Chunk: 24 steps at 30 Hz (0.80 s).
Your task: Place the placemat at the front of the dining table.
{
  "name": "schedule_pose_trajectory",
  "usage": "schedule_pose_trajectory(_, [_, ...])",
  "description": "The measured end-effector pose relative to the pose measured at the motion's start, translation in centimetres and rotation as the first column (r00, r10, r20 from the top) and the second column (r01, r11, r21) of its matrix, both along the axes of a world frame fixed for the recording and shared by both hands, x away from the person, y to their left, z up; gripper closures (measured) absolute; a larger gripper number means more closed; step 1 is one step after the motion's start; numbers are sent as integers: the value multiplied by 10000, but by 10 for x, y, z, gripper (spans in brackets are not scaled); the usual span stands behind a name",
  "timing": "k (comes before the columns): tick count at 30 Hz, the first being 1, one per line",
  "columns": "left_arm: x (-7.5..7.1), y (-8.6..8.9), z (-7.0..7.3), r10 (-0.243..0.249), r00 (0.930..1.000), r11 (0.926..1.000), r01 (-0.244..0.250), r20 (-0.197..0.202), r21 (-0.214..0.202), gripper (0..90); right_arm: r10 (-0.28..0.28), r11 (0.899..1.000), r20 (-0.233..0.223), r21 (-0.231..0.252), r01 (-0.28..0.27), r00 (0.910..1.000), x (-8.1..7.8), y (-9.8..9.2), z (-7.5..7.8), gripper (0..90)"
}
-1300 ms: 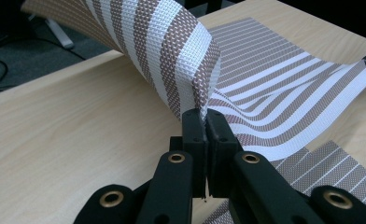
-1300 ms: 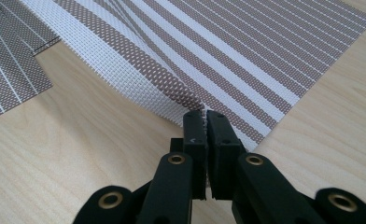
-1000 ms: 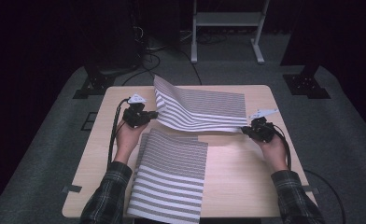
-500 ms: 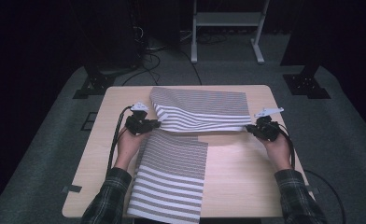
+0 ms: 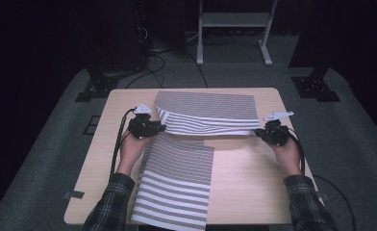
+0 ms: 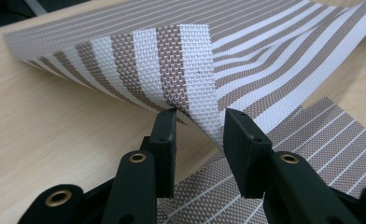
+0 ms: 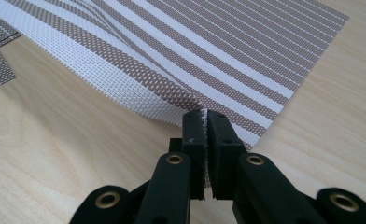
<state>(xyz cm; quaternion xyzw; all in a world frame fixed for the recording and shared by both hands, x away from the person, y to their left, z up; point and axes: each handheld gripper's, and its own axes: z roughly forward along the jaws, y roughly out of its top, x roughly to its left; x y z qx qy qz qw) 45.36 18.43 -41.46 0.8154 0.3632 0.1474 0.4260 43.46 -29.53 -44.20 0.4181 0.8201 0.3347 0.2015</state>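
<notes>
At the wooden table (image 5: 254, 183), I work with a gripper in each hand on a striped woven placemat (image 5: 206, 113) that lies across the far half of the tabletop. My right gripper (image 5: 268, 134) is clamped on the mat's near right corner; in the right gripper view its two black pads press flat together with the woven edge pinched between them, and the cloth ripples up from the table just beyond the grip.

My left gripper (image 5: 154, 128) sits at the mat's near left corner. Its jaws have just been opening, and in the left gripper view they stand apart with a clear gap on both sides of the corner: the mat's corner hangs between them, curled up off the wood, but neither pad presses on it. The underside of that lifted corner shows broad brown and white bands, while the top face runs in finer stripes.

The mat's far edge rests flat on the table, and its near edge is raised slightly between my two grippers.

A second striped mat (image 5: 177, 183) lies flat on the table just on the near side of the first, its far end reaching under the lifted corner beside my left gripper and its near end running to the table's front edge between my plaid sleeves.
</notes>
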Motion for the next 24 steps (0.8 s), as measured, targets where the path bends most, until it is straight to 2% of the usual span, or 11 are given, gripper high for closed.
schedule_pose_trajectory(5, [-1, 5, 7, 370, 9984, 9993, -372, 416, 32, 572, 43, 9999, -55, 95, -42, 10000, 0, 0, -2, 831])
schedule_pose_trajectory(8, [-2, 8, 12, 561, 9961, 9984, -556, 681, -101, 518, 54, 9999, -93, 89, -53, 9999, 0, 1, -3, 795])
schedule_pose_trajectory(12, [0, 10, 16, 637, 9954, 9979, -630, 719, -120, 485, 38, 10000, -141, 36, -37, 9999, 1, 2, -4, 707])
schedule_pose_trajectory(16, [4, 11, 15, 678, 9951, 9975, -660, 715, -271, 483, 76, 9999, -170, -70, -77, 9998, 1, 3, -5, 563])
schedule_pose_trajectory(19, [7, 12, 13, 750, 9951, 9969, -733, 650, -287, 488, 220, 9992, -209, 333, -213, 9995, 1, 4, -2, 471])
schedule_pose_trajectory(21, [9, 13, 11, 798, 9951, 9966, -784, 581, -253, 488, 293, 9987, -80, 410, -290, 9995, 0, 5, 2, 427])
schedule_pose_trajectory(24, [12, 15, 7, 891, 9945, 9959, -879, 544, -235, 488, 360, 9969, 93, 703, -366, 9993, -2, 7, 7, 412])
